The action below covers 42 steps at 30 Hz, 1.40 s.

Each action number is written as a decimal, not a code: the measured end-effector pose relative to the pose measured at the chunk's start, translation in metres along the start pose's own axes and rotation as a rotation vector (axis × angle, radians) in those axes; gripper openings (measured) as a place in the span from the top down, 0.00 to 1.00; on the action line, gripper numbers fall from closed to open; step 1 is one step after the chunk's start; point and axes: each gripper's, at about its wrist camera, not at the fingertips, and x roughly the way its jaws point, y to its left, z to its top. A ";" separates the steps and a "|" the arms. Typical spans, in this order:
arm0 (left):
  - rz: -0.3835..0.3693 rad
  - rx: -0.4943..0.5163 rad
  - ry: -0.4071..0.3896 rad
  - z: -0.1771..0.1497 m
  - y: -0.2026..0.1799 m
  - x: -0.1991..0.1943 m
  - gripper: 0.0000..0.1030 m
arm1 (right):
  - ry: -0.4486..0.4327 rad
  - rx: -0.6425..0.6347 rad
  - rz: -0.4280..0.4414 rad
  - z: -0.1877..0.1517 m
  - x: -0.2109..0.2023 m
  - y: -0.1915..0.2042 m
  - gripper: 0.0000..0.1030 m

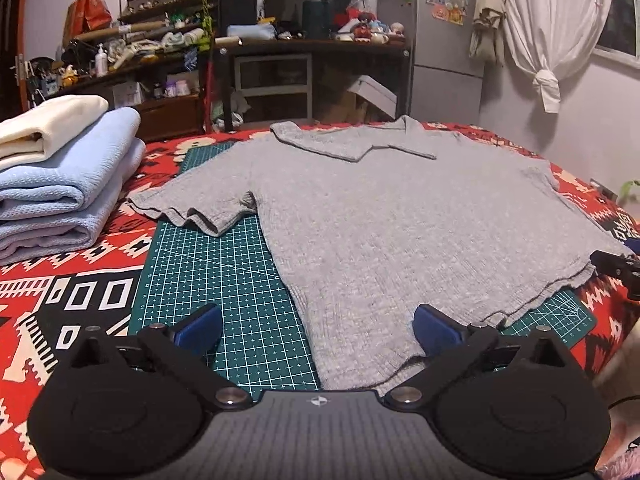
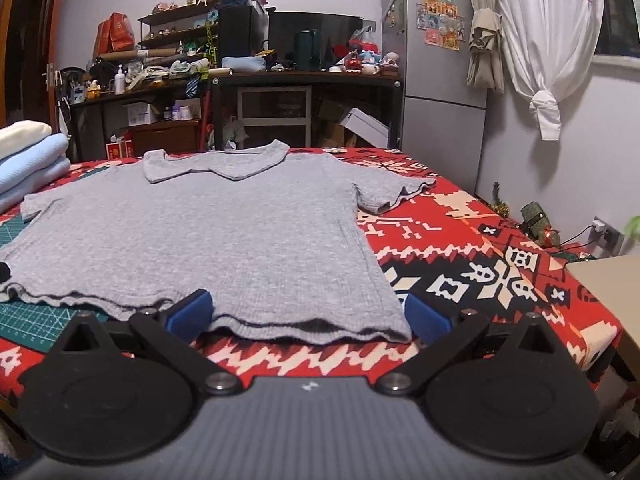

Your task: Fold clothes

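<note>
A grey knitted short-sleeved shirt [image 1: 384,216] is spread flat on a green grid cutting mat [image 1: 224,264] over a red patterned cloth [image 2: 480,248]. The left gripper [image 1: 318,330] and right gripper [image 2: 308,314] are held wide apart at its near hem, grasping nothing. Folded blue and cream clothes [image 1: 60,176] are stacked far left. A wall plug [image 2: 600,226] is seen only in the right view.

No word, brand or number can be read from either of my wrist cameras. The fridge magnets [image 2: 438,16] at upper right are too small and blurred to make out, and the green cutting mat [image 1: 224,272] at lower left shows only unnumbered white grid lines.
</note>
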 end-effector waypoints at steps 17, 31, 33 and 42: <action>-0.208 0.006 0.038 0.025 0.023 -0.037 0.45 | 0.053 0.035 0.035 0.038 -0.032 -0.052 0.46; -0.212 -0.092 0.177 0.008 0.026 -0.032 0.71 | 0.103 0.043 0.040 0.027 -0.026 -0.056 0.65; -0.215 -0.100 0.178 0.008 0.025 -0.033 0.71 | 0.110 0.057 0.054 0.026 -0.026 -0.057 0.65; -0.248 -0.182 0.165 0.008 0.036 -0.031 0.97 | 0.072 0.089 0.109 0.044 -0.022 -0.059 0.97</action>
